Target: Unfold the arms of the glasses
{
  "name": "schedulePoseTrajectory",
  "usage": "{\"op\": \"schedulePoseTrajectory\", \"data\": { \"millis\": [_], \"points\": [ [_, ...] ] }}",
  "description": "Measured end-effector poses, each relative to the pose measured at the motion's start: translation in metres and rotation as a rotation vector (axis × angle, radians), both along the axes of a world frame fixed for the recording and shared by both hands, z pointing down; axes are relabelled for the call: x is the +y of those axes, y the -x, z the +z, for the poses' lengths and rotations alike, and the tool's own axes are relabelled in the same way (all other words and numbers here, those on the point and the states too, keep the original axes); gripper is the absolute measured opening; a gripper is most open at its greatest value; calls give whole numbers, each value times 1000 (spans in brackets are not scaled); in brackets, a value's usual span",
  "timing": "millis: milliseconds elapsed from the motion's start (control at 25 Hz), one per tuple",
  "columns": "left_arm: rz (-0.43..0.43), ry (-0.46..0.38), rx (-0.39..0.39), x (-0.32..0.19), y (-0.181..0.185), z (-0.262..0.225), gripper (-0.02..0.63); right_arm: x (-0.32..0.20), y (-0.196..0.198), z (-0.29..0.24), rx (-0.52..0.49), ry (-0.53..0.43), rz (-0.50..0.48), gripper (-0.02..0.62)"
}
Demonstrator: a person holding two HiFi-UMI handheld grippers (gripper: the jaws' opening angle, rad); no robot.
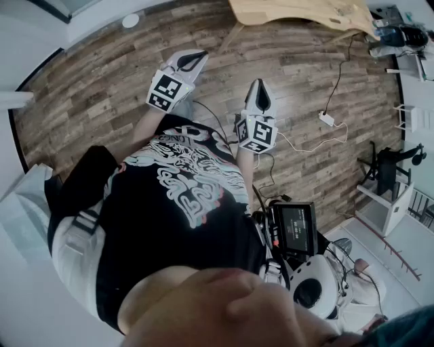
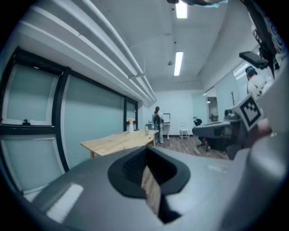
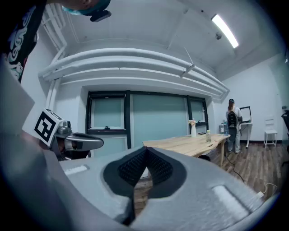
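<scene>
No glasses show in any view. Both grippers are held out in front of the person's body, above the wooden floor [image 1: 102, 81]. My left gripper [image 1: 198, 57] is shut with nothing between its jaws; in its own view the pads [image 2: 135, 164] meet at the tip. My right gripper [image 1: 260, 87] is also shut and empty, its pads [image 3: 133, 168] touching at the top. Each gripper sees the other's marker cube: the right gripper's cube [image 2: 249, 110] and the left gripper's cube [image 3: 45, 126].
A light wooden table [image 1: 298, 12] stands ahead, with a vase [image 3: 193, 128] and a bottle [image 3: 208, 135] on it. A person [image 3: 232, 124] stands at a far desk. A cable and power strip [image 1: 327, 118] lie on the floor. A white shelf [image 1: 386, 203] is at the right.
</scene>
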State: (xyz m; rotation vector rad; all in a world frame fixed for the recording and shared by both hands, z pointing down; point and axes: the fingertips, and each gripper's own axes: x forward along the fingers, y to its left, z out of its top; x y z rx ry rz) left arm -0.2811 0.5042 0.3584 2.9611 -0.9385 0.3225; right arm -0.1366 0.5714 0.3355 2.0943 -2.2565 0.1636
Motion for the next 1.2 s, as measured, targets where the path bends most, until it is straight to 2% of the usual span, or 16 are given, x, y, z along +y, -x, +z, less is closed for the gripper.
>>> {"op": "schedulePoseTrajectory", "data": {
  "millis": [200, 520, 800, 960, 1200],
  "points": [
    [22, -2, -28, -14, -4, 1, -12, -2, 2, -1, 11, -9, -9, -2],
    [-14, 18, -4, -15, -6, 1, -12, -6, 4, -3, 2, -20, -37, -2],
    [-57, 36, 13, -20, -11, 1, -12, -9, -7, 5, -20, 13, -56, -2],
    [-54, 29, 49, -25, -13, 1, -12, -11, -6, 11, -12, 17, -60, -2],
    [-40, 56, 44, -57, -34, 12, -12, -40, -29, 23, -13, 37, -41, -1]
  ]
}}
